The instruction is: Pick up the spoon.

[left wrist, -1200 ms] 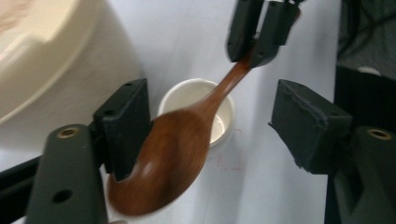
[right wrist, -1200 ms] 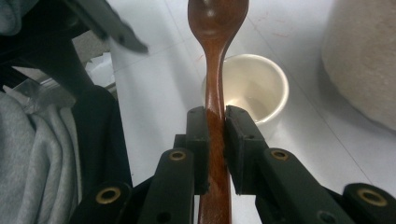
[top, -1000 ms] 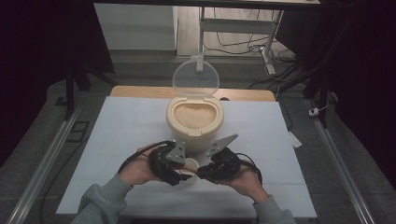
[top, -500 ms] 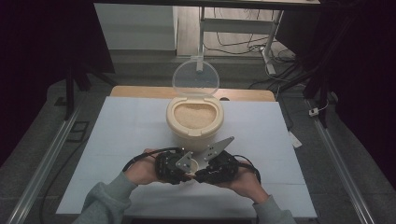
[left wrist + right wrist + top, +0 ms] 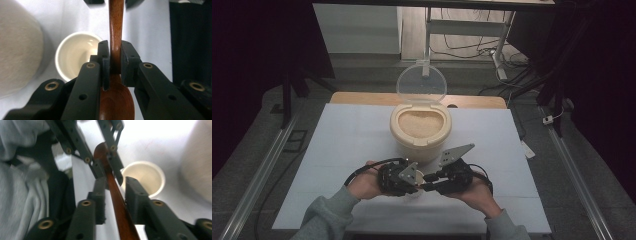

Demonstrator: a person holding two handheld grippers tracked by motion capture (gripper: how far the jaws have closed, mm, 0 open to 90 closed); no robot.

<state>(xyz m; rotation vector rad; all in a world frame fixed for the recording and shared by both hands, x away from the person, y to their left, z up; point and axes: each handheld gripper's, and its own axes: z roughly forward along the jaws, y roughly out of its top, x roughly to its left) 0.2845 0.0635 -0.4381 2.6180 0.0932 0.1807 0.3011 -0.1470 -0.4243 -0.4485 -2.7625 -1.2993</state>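
Note:
My left gripper is shut on the neck of a brown wooden spoon; its jaws have just been closing. The spoon's bowl lies under that gripper's body and the handle runs away from it. My right gripper has just been opening. The spoon handle runs between its pads with a gap on both sides. A small white cup stands on the table just beside the spoon, also the cup. In the high view the left gripper and right gripper meet tip to tip at the front.
A cream tub of rice stands mid-table behind the grippers, its clear lid tipped up at the back. The white table cover has free room left and right. Grey sleeves enter from the bottom.
The left gripper has edged right toward the right one, so the two now meet over the cup. The tub and lid have not moved.

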